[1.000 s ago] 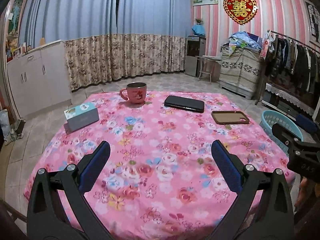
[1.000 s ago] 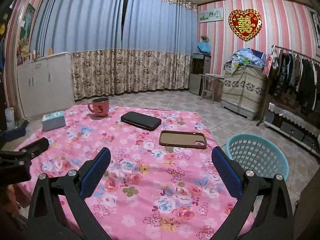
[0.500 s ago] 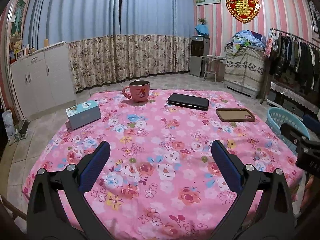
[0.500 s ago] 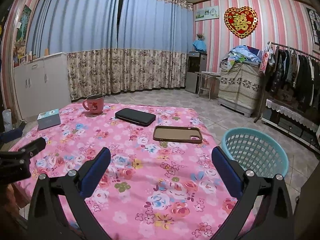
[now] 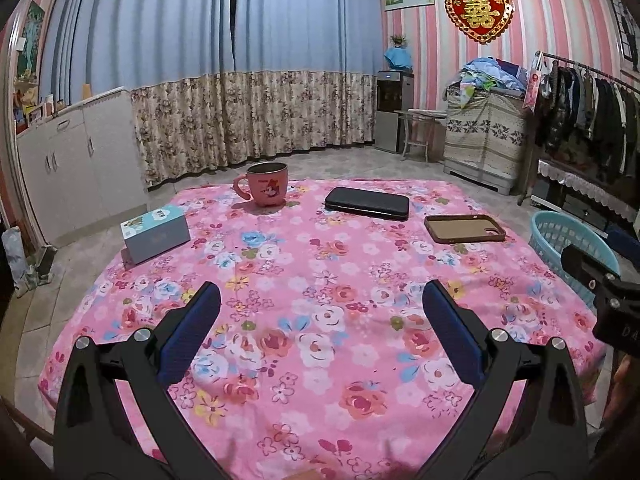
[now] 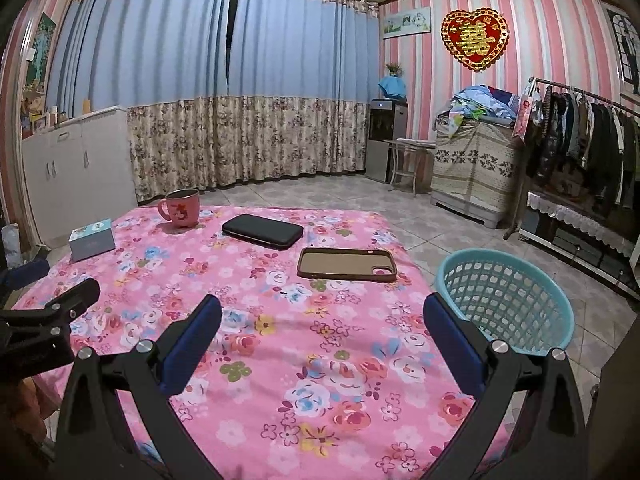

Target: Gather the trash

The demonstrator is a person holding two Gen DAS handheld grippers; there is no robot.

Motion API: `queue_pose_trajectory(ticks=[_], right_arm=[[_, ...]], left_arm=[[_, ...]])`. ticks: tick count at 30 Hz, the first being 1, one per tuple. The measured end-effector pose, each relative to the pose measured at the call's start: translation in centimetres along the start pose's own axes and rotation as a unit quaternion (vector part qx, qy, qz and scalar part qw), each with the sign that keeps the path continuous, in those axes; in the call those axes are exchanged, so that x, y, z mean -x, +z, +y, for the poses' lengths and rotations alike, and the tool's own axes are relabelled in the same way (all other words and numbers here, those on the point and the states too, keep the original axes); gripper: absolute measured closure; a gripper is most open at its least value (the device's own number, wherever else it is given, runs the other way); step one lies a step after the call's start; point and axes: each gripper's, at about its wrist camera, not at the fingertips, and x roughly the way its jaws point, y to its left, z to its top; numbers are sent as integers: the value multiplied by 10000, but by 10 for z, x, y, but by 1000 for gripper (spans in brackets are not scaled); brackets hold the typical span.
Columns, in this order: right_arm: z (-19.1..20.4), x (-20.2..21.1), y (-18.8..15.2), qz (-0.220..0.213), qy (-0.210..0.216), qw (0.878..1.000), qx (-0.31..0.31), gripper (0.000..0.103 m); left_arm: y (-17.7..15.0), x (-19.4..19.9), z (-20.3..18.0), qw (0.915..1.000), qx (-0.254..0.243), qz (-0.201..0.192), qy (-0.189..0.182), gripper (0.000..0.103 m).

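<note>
A table with a pink floral cloth [image 5: 320, 280] carries a small light-blue box [image 5: 155, 233], a pink mug [image 5: 266, 183], a black case [image 5: 367, 203] and a brown phone case [image 5: 464, 229]. A teal mesh basket [image 6: 506, 300] stands on the floor at the table's right side. My left gripper [image 5: 320, 308] is open and empty above the near part of the table. My right gripper [image 6: 322, 312] is open and empty above the near right part. In the right wrist view the box [image 6: 91, 239], mug [image 6: 182, 208], black case [image 6: 262, 231] and phone case [image 6: 347, 263] also show.
White cabinets [image 5: 68, 168] stand at the left and curtains [image 5: 240, 80] at the back. A covered chest [image 5: 486, 136] and a clothes rack [image 5: 588, 120] stand at the right. The basket also shows in the left wrist view [image 5: 568, 240].
Both grippers have drawn back and risen a little from the table, so more of the cloth and floor shows. Both stay open. Nothing on the table has moved.
</note>
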Motion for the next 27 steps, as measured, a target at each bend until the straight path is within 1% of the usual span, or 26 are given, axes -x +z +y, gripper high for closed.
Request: queue_pose_trajectory(ticks=[13,21,27], right_arm=[[4,-3,-1,60,-30,10000,67,4],[2,-4,-3,97,-73,9999,29,4],[2,-3,-5,109,-72,9999,36,4]], left_arm=[[1,-1,-4,10000,40,-9,-51,5],[2,-1,-5,10000,-18,-37,-27,5],[2,-2,-6,10000,34,4,-84,5]])
